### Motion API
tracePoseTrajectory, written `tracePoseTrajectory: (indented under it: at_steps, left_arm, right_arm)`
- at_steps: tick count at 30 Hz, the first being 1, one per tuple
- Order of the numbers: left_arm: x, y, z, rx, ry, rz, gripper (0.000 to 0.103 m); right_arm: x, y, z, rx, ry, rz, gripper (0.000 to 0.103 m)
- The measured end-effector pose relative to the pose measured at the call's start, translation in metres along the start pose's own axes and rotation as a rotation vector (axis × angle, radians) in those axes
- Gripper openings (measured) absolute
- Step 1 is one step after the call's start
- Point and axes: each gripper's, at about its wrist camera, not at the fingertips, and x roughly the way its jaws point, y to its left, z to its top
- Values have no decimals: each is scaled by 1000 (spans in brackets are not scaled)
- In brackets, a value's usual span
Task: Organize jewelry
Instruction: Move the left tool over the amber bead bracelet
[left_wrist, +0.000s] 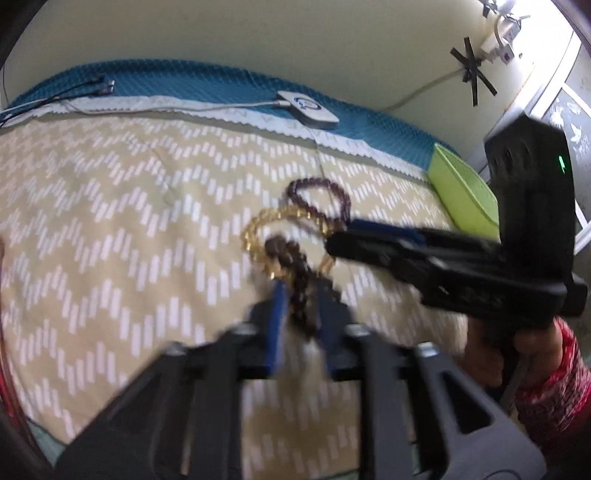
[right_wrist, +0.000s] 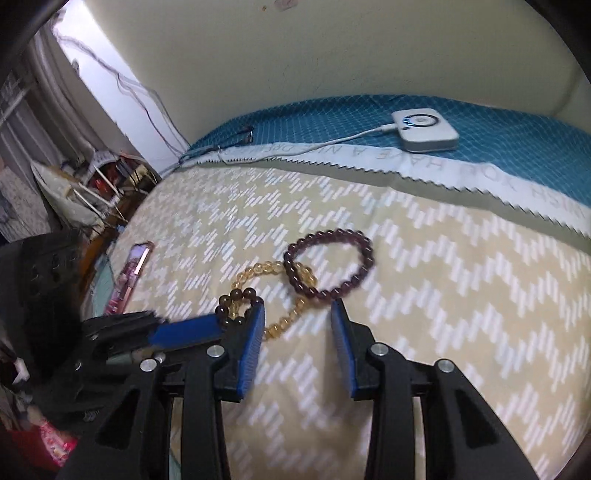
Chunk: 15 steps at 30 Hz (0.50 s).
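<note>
Bracelets, three in all, bunched near the middle of the bed (right_wrist: 443, 314) on its chevron cover.

- Left tongs (left_wrist: 301, 291): clenched on the dark brown bead bracelet (left_wrist: 291, 258). Beads run between the blue pads, and a pale tassel-like blur hangs below. From the right wrist view, part of that loop sticks out past the tongs' tips and overlaps the amber bracelet (right_wrist: 258, 269).
- Right tongs (right_wrist: 299, 317): released, with a clear gap between the pads. They are low over the bed at the near end of the amber loop. Some amber beads lie in the gap, but the pads press on nothing.
- Purple bracelet (right_wrist: 332, 232): flat on the cover, just beyond the amber one and crossing over its far end. Neither pair of tongs touches it.
- Green tray (left_wrist: 458, 192): at the bed's right edge, well apart from the pile. What shows of it looks bare. Likely the destination, though that is a guess.
- Far edge of the bed: white box (right_wrist: 424, 129) with a cable, on the teal sheet. Not part of the job.

Progress, as judged: early. Nothing appears sorted. One bracelet is gripped but not yet clear of the pile, and two lie loose and overlapped. Left to do: pull the brown loop free of the amber one, carry it off, then take the amber and purple in turn.

Risk: a snag could drag the neighbouring bracelets along.
</note>
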Motion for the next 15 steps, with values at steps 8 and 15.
tracePoseTrajectory:
  at_steps: [8, 15]
  left_arm:
    - [-32, 5, -38, 14, 11, 16, 9]
    - [-62, -3, -27, 13, -52, -19, 34]
  right_arm:
    - [-22, -13, -22, -98, -12, -128, 0]
    - [-75, -53, -72, 9, -42, -122, 0]
